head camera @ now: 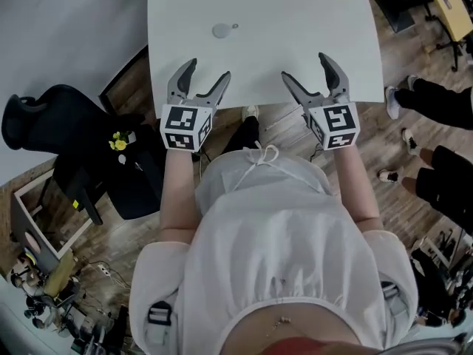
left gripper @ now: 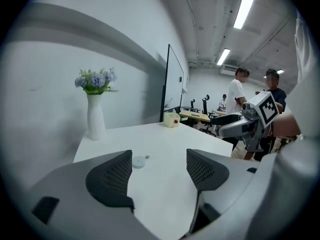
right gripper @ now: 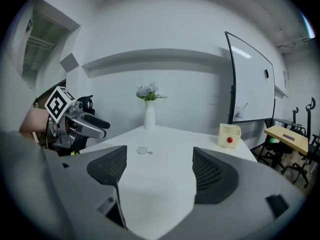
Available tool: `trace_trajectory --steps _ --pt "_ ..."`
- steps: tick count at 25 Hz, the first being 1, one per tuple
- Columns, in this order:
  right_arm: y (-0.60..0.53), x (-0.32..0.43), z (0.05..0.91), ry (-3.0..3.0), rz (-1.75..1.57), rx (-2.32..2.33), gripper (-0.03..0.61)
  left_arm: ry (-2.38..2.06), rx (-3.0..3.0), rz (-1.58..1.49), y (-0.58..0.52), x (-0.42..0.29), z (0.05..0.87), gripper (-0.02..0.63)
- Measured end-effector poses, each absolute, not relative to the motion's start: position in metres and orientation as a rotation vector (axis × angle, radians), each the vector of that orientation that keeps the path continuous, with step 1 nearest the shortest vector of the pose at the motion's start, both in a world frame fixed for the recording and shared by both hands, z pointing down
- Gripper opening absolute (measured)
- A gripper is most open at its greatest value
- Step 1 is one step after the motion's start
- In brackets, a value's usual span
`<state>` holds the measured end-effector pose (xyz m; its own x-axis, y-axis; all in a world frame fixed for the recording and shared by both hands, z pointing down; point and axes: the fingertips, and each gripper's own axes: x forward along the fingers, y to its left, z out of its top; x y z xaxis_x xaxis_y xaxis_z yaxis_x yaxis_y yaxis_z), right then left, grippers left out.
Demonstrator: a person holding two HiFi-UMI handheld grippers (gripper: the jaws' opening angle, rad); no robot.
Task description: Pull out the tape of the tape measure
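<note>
Probably the tape measure [head camera: 222, 29] lies beyond left gripper [head camera: 208, 69] and right gripper [head camera: 304, 65], jaws wide apart.

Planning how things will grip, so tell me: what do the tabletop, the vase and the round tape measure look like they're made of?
Tabletop: smooth white laminate or painted board, by its even, mostly matte surface. Vase: likely white ceramic, as it is opaque with a slight gloss. Tape measure: probably a pale grey plastic casing; too small to tell more.

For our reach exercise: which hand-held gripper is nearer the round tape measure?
Left. The left hand-held gripper faces the tape measure almost head-on; the right hand-held gripper is farther off, to its right.
</note>
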<state>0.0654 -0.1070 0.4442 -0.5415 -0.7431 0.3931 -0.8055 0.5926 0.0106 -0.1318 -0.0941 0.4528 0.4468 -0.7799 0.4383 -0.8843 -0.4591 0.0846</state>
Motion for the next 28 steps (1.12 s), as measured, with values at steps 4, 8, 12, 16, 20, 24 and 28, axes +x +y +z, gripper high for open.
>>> trace_trajectory --steps 4,8,12,16,20,24,28 --pt "-0.151 0.050 0.473 -2.418 0.329 1.233 0.411 -1.357 2.339 0.586 -0.139 -0.147 0.494 0.341" --pt "-0.181 0.041 0.504 -2.366 0.388 1.218 0.411 -1.276 2.293 0.660 -0.172 -0.152 0.533 0.341" --pt "-0.204 0.037 0.520 -2.339 0.421 1.215 0.411 -1.195 2.275 0.742 -0.200 -0.147 0.562 0.341" --pt "-0.220 0.032 0.526 -2.328 0.435 1.211 0.411 -1.128 2.274 0.810 -0.219 -0.142 0.577 0.341" --pt "-0.230 0.033 0.535 -2.310 0.455 1.203 0.410 -1.048 2.261 0.930 -0.228 -0.132 0.596 0.341" --pt "-0.237 0.035 0.537 -2.299 0.461 1.204 0.410 -1.025 2.251 1.082 -0.232 -0.130 0.610 0.341" --pt "-0.242 0.037 0.535 -2.300 0.463 1.207 0.408 -1.038 2.271 1.117 -0.232 -0.130 0.612 0.337"
